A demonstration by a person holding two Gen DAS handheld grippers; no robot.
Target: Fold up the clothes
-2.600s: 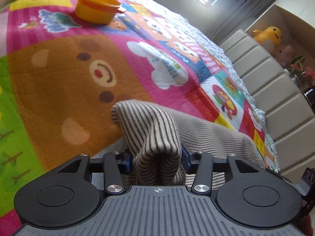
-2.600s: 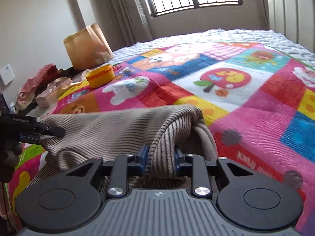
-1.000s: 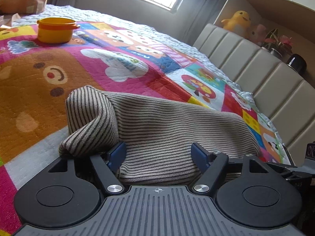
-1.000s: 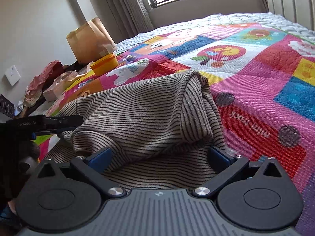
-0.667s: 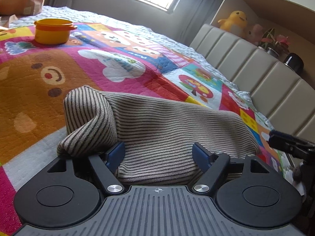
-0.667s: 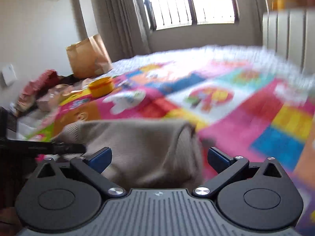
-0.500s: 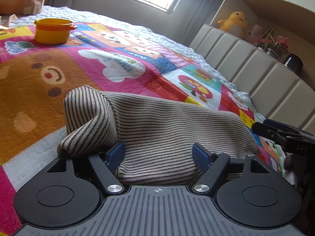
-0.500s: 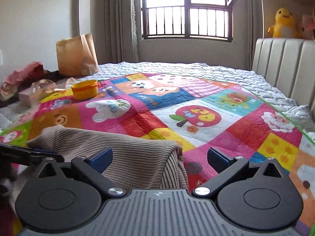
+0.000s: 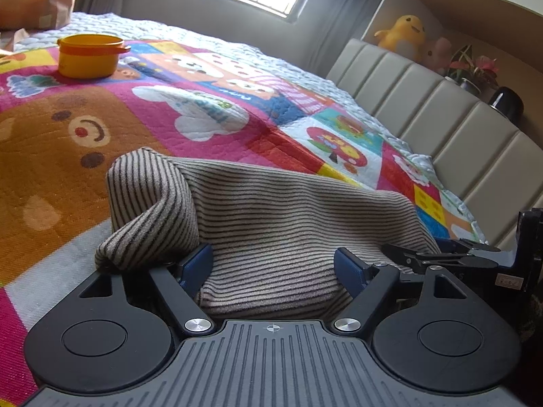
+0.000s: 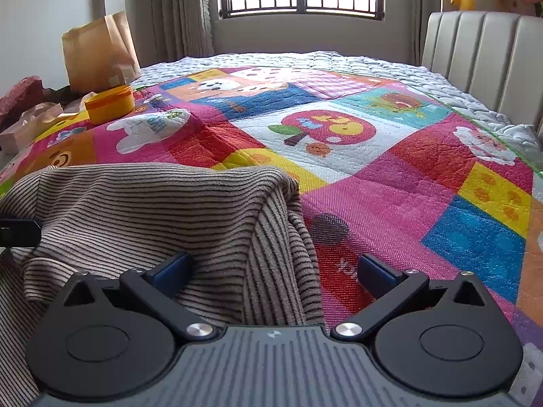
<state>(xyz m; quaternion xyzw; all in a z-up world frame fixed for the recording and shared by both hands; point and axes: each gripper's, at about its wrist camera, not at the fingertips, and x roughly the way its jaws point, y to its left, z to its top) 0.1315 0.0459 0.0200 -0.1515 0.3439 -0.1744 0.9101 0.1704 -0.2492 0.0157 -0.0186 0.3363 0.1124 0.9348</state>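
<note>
A beige garment with thin dark stripes point(image 9: 288, 210) lies folded on the colourful quilt point(image 9: 51, 156), its doubled edge bunched up at the near left. My left gripper point(image 9: 273, 266) sits low over its near edge, its jaws opening, with the cloth lying loose between the blue pads. In the right wrist view the same garment point(image 10: 152, 203) fills the lower left. My right gripper point(image 10: 271, 269) is open wide over its right corner, cloth by the left pad and bare quilt by the right one. The right gripper's fingers point(image 9: 441, 254) show at the garment's far side in the left view.
An orange pot point(image 9: 89, 56) stands on the quilt further up the bed, beside a brown paper bag point(image 10: 98, 54) and other bags point(image 10: 30, 125) at the left edge. A padded headboard point(image 9: 441, 108) runs along the right, with a yellow plush duck point(image 9: 405, 35) on the shelf above.
Both grippers, earlier shut on the garment's raised fold, have let go and opened; the fold now rests on the bed. The right gripper swung up and back, then settled at the garment's right corner.
</note>
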